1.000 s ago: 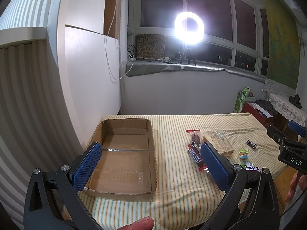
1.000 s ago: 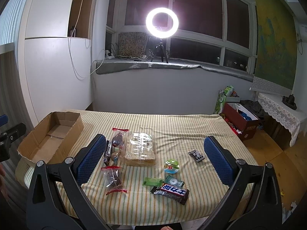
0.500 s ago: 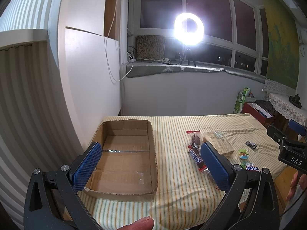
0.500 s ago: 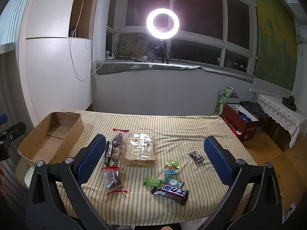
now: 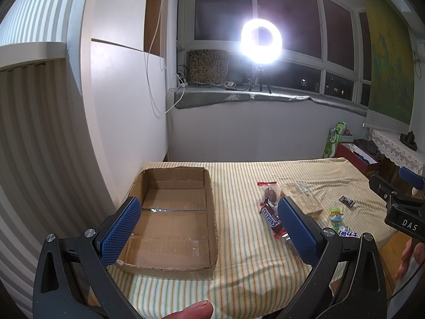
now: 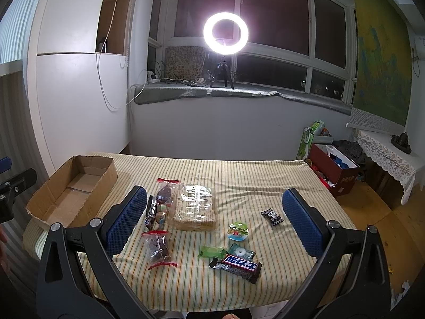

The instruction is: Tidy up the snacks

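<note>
An empty cardboard box (image 5: 172,220) lies at the left of a striped table (image 6: 239,175); it also shows in the right wrist view (image 6: 71,188). Snacks lie loose on the cloth: a Snickers bar (image 5: 271,216), a clear biscuit pack (image 6: 195,207), two red-sealed bags (image 6: 158,248) (image 6: 165,192), a dark chocolate bar (image 6: 236,264), a small black sachet (image 6: 272,216) and green candies (image 6: 237,230). My left gripper (image 5: 209,232) is open and empty above the box's near right side. My right gripper (image 6: 212,223) is open and empty above the snacks.
A white cabinet wall (image 5: 119,106) stands left of the table. A ring light (image 6: 225,33) on a tripod stands on the windowsill behind. A red box (image 6: 334,170) and a lace-covered shelf (image 6: 385,156) stand to the right, past the table's edge.
Both views have shifted very slightly; the grippers stay open and nothing on the table has moved.
</note>
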### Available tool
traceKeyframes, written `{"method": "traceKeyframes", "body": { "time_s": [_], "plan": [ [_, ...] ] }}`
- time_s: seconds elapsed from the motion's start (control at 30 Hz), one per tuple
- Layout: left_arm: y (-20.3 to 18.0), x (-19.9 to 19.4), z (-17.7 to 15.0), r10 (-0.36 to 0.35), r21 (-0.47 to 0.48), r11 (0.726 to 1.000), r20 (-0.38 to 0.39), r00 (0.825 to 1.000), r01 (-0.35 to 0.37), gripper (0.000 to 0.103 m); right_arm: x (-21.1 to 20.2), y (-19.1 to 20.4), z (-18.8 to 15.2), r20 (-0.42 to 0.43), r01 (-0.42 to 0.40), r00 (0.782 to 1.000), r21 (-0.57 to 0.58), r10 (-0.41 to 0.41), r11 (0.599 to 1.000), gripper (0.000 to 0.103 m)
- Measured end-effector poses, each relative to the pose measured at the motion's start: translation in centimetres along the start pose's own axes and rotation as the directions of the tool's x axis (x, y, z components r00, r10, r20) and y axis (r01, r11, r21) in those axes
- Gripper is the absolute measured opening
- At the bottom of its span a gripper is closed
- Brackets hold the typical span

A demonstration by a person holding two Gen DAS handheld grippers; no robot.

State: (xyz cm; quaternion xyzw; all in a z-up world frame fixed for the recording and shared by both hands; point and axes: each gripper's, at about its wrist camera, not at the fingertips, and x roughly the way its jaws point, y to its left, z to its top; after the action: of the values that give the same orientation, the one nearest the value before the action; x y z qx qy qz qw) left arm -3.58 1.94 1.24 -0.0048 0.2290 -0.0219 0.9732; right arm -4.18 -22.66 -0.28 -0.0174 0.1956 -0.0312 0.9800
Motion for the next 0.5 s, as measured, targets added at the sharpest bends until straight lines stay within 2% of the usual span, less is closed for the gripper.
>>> {"method": "traceKeyframes", "body": {
  "time_s": [0.27,0.43,0.5],
  "plan": [
    [-0.8,-0.1,-0.1,-0.006,0.009,1.000,0.002,1.000,0.006,0.102,-0.4,-0.9,-0.7,-0.001,0.010,1.000,0.013,-0.009,1.000,0.103],
    [-2.4,0.9,-1.4,-0.019,0.024,1.000,-0.032,0.999,0.019,0.102,0.8,-2.1,-3.7,-0.065,0.023,0.998,0.013,-0.022,1.000,0.103],
    [-3.3,1.7,-2.7,-0.030,0.026,0.999,-0.062,0.998,0.031,0.102,1.5,-2.9,-5.8,-0.077,0.058,0.995,-0.037,-0.060,0.998,0.103]
  ]
}}
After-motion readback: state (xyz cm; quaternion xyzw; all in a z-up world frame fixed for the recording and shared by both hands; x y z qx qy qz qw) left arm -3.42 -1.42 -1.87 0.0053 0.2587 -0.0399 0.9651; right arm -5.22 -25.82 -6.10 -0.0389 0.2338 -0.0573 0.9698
